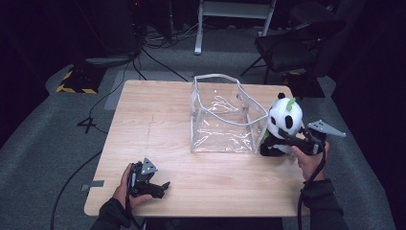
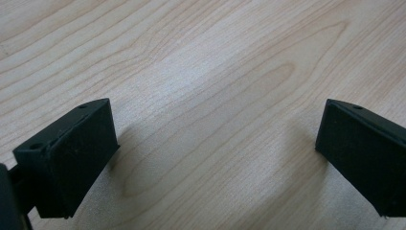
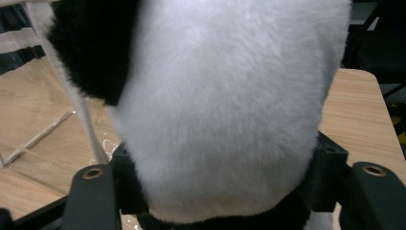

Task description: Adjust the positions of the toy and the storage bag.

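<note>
We hold the panda toy [image 1: 283, 120] pinched in the right hand-held gripper [image 1: 293, 139], at 3 o'clock of the clear bag [image 1: 221, 115]; its face is hidden. The left hand-held gripper [image 1: 160, 188] rests spread on the worktop [image 1: 143, 120].

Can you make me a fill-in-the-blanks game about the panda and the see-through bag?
1. The right claw is shut on the toy ____.
2. The clear bag stands on the ____ table.
3. The left claw is ____, with nothing between its jaws.
4. The panda sits ____ the bag, not in it.

Missing words: panda; wooden; open; beside
</note>
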`<state>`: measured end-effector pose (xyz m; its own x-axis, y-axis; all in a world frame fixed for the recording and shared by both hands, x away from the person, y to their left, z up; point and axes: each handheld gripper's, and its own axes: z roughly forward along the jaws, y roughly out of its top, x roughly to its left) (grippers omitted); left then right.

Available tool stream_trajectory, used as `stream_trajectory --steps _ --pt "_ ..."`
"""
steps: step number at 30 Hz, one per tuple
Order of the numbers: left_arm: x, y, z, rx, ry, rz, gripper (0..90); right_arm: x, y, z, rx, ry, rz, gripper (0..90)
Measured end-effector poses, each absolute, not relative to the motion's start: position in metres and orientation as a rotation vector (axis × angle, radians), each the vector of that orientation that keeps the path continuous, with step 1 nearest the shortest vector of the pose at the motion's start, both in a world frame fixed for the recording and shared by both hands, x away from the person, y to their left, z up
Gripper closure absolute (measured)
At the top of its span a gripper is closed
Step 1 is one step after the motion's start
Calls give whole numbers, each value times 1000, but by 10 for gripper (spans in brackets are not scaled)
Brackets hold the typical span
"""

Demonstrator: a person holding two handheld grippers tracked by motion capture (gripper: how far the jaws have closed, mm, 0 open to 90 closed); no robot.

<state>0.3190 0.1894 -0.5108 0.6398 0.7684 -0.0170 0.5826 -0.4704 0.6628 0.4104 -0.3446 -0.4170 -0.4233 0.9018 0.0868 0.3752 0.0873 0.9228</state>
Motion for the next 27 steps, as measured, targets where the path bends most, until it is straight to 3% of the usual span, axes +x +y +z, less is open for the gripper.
stream_trajectory --steps 27 --pt "322 190 -511 2229 1026 374 5 401 -353 -413 1151 1894 1360 393"
